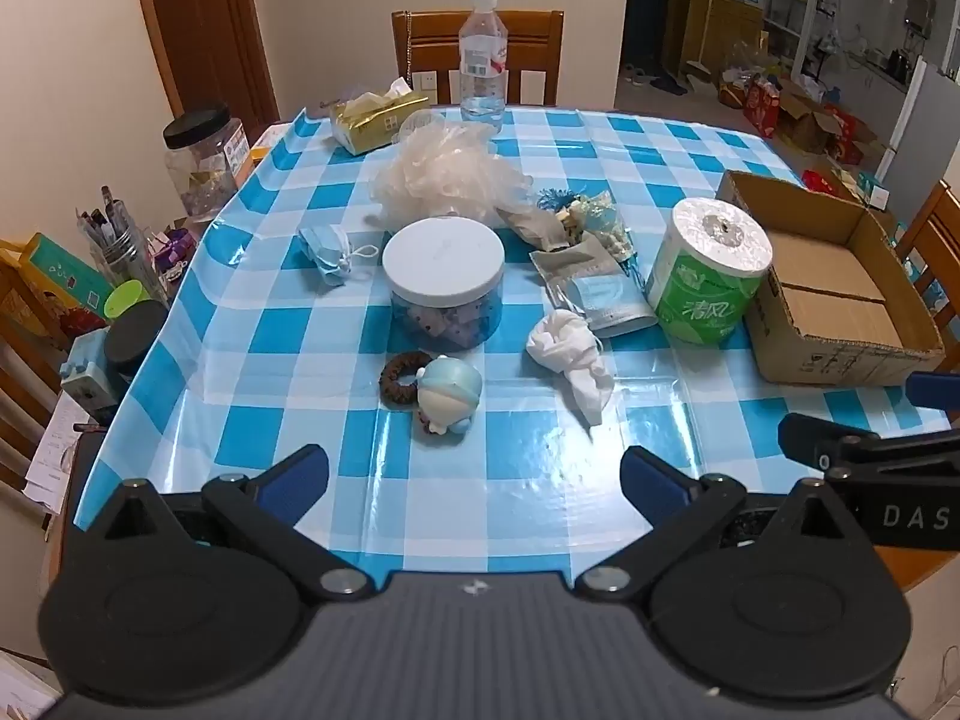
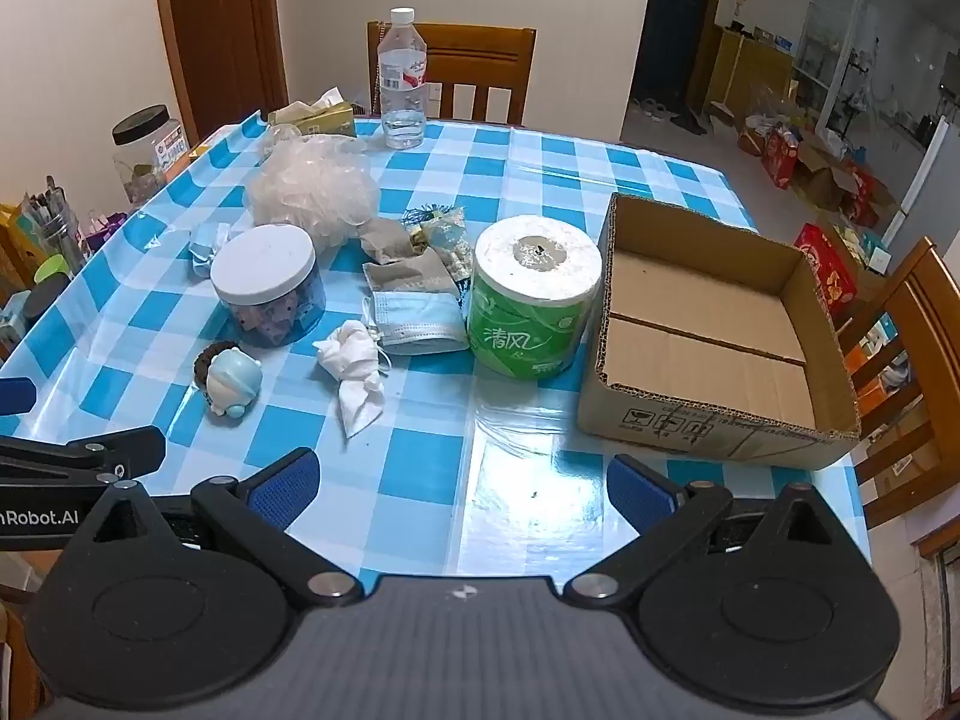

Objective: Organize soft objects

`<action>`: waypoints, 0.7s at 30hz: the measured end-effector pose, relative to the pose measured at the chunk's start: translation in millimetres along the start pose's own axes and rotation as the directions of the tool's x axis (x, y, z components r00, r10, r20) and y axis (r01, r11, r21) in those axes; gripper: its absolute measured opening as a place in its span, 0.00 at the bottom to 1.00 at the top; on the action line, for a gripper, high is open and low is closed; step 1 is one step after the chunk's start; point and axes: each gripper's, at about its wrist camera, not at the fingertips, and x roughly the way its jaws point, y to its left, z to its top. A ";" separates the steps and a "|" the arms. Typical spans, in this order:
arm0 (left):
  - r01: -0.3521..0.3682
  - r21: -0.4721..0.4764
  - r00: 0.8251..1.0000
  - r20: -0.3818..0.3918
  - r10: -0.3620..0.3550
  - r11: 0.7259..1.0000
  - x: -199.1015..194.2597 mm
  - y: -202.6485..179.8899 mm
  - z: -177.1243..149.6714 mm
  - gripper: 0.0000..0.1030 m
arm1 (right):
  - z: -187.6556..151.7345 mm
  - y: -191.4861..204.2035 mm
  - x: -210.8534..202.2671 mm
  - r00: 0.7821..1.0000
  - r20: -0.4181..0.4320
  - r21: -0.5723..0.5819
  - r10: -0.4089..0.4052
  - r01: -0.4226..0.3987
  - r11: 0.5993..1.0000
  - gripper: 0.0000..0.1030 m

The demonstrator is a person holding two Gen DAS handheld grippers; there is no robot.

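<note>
Tissue (image 2: 354,369) — white, crumpled, twisted — lies beside folded mask (image 2: 417,321).

Table (image 2: 420,450) in blue-white checked cloth carries cardboard box (image 2: 714,324), toilet roll (image 2: 531,294), white-lidded jar (image 2: 267,285), water bottle (image 2: 402,78), mesh pouf (image 2: 312,186), face mask (image 2: 414,321), crumpled white cloth (image 2: 354,366), small figurine (image 2: 234,384), tissue pack (image 2: 318,114).

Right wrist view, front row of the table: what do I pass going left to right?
Blue doll → crumpled white cloth → toilet paper roll → cardboard box. Both grippers are open, short of all of them.
</note>
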 end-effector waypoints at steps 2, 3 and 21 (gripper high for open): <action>0.016 -0.010 1.000 0.001 -0.016 1.000 0.1 1.1 0.2 0.99 | 0.3 -0.2 0.0 1.000 0.001 -0.001 0.002 -0.002 1.000 1.00; 0.018 -0.012 1.000 0.000 -0.018 1.000 0.5 1.9 0.1 0.99 | 0.3 -0.2 0.0 1.000 0.001 -0.003 0.002 -0.002 1.000 1.00; 0.001 0.003 1.000 0.004 -0.001 1.000 0.6 -0.6 0.0 0.99 | 2.0 -3.9 2.8 1.000 -0.007 0.012 0.015 -0.015 1.000 1.00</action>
